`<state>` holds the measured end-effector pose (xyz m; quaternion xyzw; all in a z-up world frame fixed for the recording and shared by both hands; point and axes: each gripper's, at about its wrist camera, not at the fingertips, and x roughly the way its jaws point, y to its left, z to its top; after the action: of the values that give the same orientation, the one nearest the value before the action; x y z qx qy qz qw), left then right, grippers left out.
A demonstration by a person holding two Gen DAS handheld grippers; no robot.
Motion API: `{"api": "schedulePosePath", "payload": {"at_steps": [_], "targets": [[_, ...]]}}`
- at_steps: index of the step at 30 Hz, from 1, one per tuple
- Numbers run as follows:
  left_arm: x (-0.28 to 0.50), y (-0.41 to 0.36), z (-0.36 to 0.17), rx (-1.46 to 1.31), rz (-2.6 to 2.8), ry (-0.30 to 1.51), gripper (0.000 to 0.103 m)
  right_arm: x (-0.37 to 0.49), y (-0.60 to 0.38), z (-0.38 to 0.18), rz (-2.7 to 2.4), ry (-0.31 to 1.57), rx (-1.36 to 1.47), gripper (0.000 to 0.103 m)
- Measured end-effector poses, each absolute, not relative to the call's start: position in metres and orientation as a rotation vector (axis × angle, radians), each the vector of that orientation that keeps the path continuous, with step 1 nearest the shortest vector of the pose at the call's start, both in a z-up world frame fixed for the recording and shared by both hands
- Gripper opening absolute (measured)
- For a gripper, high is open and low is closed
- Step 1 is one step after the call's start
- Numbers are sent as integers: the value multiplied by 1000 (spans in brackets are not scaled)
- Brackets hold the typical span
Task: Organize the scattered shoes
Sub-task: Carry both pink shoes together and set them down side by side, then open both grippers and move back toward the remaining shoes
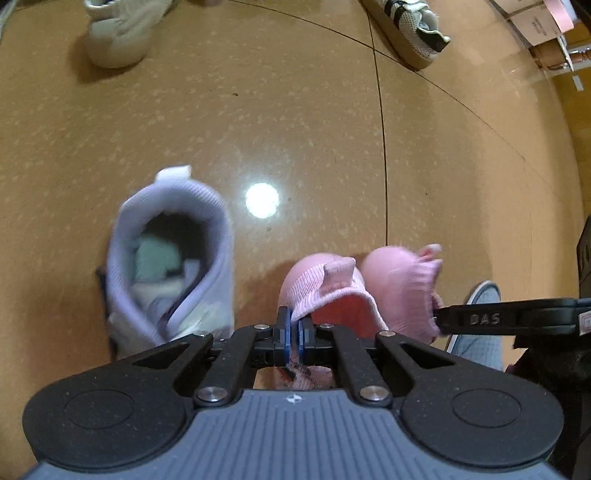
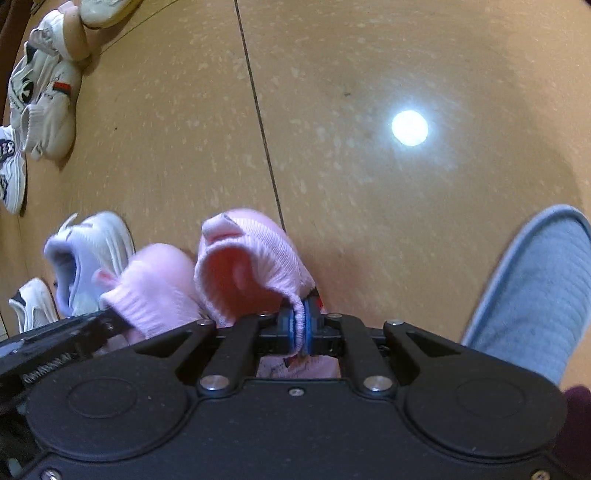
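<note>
1. Left wrist view: the left gripper (image 1: 294, 334) had its blue pads pressed together on the ribbed collar of one pink shoe (image 1: 325, 291). The second pink shoe (image 1: 399, 284) sat just beside it to the right, its collar pinched by the tip of the right gripper (image 1: 439, 317), which entered from the right edge.
2. Same view: a lavender shoe (image 1: 173, 266) stood to the left on the tan floor (image 1: 295, 129), opening toward the camera. A pale sneaker (image 1: 118, 33) and a white-and-black sneaker (image 1: 410, 26) lay well apart near the top edge; cardboard boxes (image 1: 535, 26) appeared only here.
3. Right wrist view: the right gripper (image 2: 303, 328) pinched the collar of its pink shoe (image 2: 243, 266); the other pink shoe (image 2: 159, 284) lay to its left, beside the lavender shoe (image 2: 88, 258).
4. Shown only in the right wrist view: a row of white sneakers (image 2: 40, 96) along the left edge and a large grey slipper (image 2: 535, 295) at right.
</note>
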<state>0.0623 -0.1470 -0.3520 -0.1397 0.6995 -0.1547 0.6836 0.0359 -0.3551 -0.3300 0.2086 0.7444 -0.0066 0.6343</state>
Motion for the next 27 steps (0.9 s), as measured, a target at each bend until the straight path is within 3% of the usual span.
{"api": "schedulePosePath", "payload": {"at_steps": [7,10,11,12,14,20,22,24,27], "targets": [[68,-151,-354,-333,-354,1588,6,39,-354,-329,-12,1693,487,6],[74,-151,-353,-363,-343,1586,21,39,-353,-325,-12,1684,489,22],[73,-151,-349,-368,-351,1579,29,39,-353,-324,-12,1681,489,39],[72,-152,-344,-372,-360,1573,40,38,-353,-323,-12,1678,490,47],[69,-150,-337,-371,-365,1562,53,37,-355,-314,-4,1656,472,47],[53,-123,-307,-371,-377,1509,55,34,-363,-283,31,1573,401,52],[50,-110,-298,-407,-375,1457,55,34,-364,-272,46,1536,376,54],[46,-83,-279,-475,-338,1377,55,37,-358,-257,76,1471,351,64],[46,-58,-255,-454,-282,1241,55,47,-339,-235,124,1379,332,65]]}}
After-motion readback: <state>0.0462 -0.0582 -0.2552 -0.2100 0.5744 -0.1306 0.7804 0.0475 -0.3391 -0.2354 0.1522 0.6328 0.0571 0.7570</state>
